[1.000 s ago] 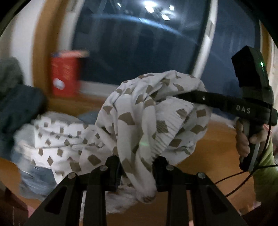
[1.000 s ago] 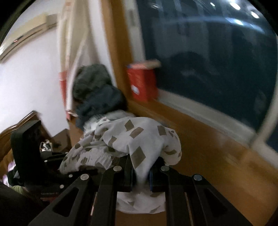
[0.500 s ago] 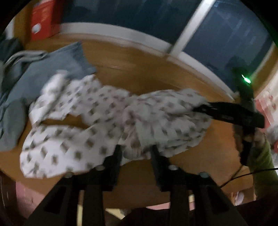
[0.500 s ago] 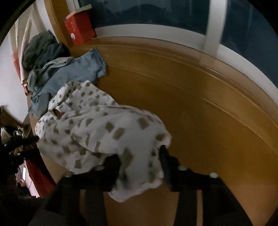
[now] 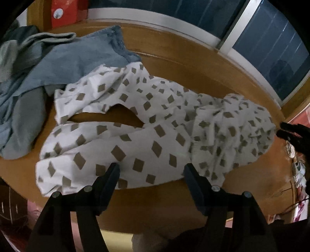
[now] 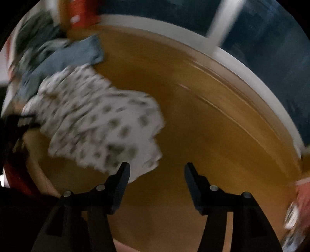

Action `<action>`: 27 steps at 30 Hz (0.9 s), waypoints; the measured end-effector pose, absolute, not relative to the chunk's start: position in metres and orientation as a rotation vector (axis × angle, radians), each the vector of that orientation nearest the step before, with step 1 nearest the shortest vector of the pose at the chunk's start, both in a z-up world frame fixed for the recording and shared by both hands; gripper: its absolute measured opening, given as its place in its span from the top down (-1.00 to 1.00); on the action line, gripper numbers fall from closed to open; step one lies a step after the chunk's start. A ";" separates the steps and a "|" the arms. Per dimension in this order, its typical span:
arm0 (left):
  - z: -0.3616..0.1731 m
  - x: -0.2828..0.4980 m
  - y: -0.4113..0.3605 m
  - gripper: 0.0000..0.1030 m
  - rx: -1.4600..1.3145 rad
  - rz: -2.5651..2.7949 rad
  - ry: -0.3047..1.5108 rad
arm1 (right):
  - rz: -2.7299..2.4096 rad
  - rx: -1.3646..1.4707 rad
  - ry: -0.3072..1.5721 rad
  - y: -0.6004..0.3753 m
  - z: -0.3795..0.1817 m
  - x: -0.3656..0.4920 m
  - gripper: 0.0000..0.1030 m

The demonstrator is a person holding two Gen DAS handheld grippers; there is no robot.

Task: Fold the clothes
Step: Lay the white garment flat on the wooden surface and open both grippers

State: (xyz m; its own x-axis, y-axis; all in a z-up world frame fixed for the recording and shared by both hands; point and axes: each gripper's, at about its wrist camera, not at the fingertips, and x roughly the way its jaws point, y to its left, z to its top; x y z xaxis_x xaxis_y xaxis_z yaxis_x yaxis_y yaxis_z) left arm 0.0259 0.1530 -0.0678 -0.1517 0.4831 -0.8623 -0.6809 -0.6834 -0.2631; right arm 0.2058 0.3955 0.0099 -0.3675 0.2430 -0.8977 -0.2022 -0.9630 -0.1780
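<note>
White trousers with brown diamond print (image 5: pixel 155 128) lie spread across the wooden table (image 5: pixel 174 201), legs to the left and a bunched waist to the right. My left gripper (image 5: pixel 151 168) hovers over their near edge, jaws opening, its pads clear of the cloth. In the right wrist view the same trousers (image 6: pixel 100 124) appear blurred at the left. My right gripper (image 6: pixel 156 167) is opening beside their right end, over bare wood, with nothing between its fingers. Its black fingertips (image 5: pixel 288 131) show at the right edge of the left wrist view.
A heap of blue and grey-green clothes (image 5: pixel 48 66) lies at the table's back left, touching the trousers. A red box (image 5: pixel 65 13) stands by the dark window (image 5: pixel 271 46) behind. Bare wood (image 6: pixel 213 116) stretches to the right of the trousers.
Both grippers held the trousers bunched in the air, lowered them onto the table, then let go and widened. The trousers now lie spread out; the right gripper has drawn off to the right.
</note>
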 end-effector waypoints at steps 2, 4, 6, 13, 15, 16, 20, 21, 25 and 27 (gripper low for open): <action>-0.074 0.023 0.158 -0.31 -1.330 1.910 0.255 | 2.490 -1.612 -0.041 0.373 0.001 0.200 -0.13; -0.077 0.021 0.162 -0.31 -1.324 1.907 0.261 | 2.576 -1.624 0.010 0.352 -0.012 0.186 -0.13; -0.077 0.018 0.164 -0.38 -1.313 1.901 0.257 | 2.653 -1.633 0.054 0.333 -0.029 0.167 -0.13; -0.084 0.020 0.177 -0.40 -1.276 1.935 0.339 | 2.696 -1.688 0.056 0.306 -0.080 0.123 -0.13; -0.087 0.024 0.182 -0.38 -1.263 1.962 0.375 | 2.704 -1.645 0.069 0.310 -0.085 0.123 -0.11; -0.087 0.026 0.184 -0.35 -1.257 1.977 0.395 | 2.694 -1.620 0.064 0.313 -0.084 0.124 0.09; -0.087 0.033 0.188 -0.31 -1.250 2.029 0.429 | 2.706 -1.522 0.206 0.338 -0.071 0.141 0.82; -0.086 0.035 0.188 -0.29 -1.257 2.039 0.420 | 2.722 -1.483 0.275 0.348 -0.062 0.152 0.82; -0.080 0.042 0.186 -0.17 -1.286 2.054 0.346 | 2.766 -1.311 0.541 0.387 -0.026 0.200 0.82; -0.076 0.050 0.186 -0.17 -1.285 2.050 0.310 | 2.757 -1.198 0.596 0.411 -0.003 0.234 0.82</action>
State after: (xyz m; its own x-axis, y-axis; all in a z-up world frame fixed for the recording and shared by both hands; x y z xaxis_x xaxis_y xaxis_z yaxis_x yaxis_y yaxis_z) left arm 0.0496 0.1856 -0.0756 -0.2735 0.4248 -0.8630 -0.6611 -0.7347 -0.1521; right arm 0.2340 0.4106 -0.0026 -0.6917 -0.0823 -0.7175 -0.2213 -0.9215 0.3191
